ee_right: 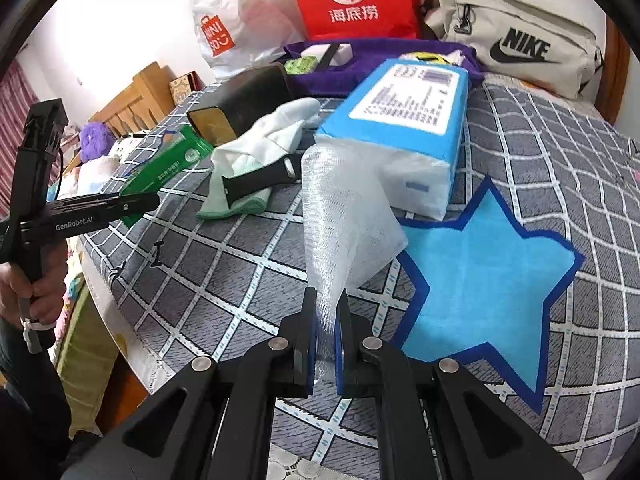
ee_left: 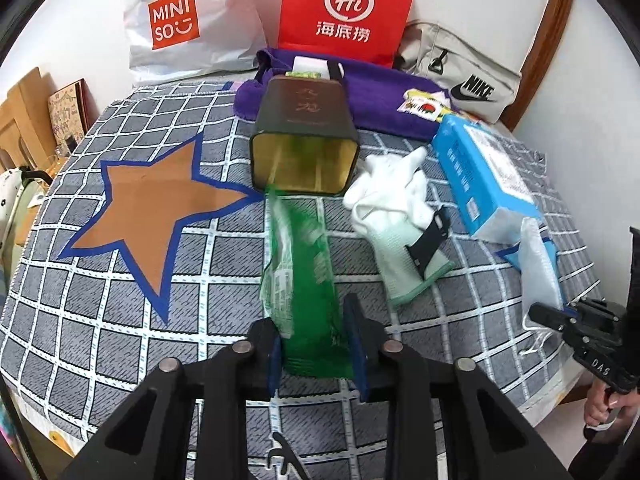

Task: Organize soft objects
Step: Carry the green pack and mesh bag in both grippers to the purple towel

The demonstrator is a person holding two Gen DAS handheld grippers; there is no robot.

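Now, step in hand: both grippers have a soft item pinched; this looks like the pick-up stage of sorting the soft things on the bed [ee_left: 120,292].
Left gripper [ee_left: 316,354]: jaws nearly together on the near end of a green plastic packet [ee_left: 298,264]; pads press on both its sides.
Green packet, place: stretched from the left gripper toward the open mouth of a dark tin [ee_left: 304,140] lying on its side; the far end reaches the tin's lip or just into it, cannot tell which.
Right gripper [ee_right: 326,332]: all but closed, clamped on a corner of a white bubble-wrap sheet [ee_right: 344,224].
Bubble wrap, place: raised off the bedcover, hanging from the pads in front of the blue tissue pack [ee_right: 404,120] and above the blue star [ee_right: 480,280] printed on the cover.
Next move, judgement: each piece needs carrying to one place; the limp packet may buckle if pushed, so it wants lifting and lowering rather than shoving.
Around: white gloves [ee_left: 396,216] with a black strap [ee_left: 430,240] across them lie between tin and tissue pack; a purple towel [ee_left: 376,100], a red bag [ee_left: 344,8], a white shopping bag [ee_left: 188,20] and a beige bag [ee_left: 460,76] sit along the far edge.
In the way: the gloves lie just beside the tin mouth; the tissue pack crowds the bubble wrap's far side.
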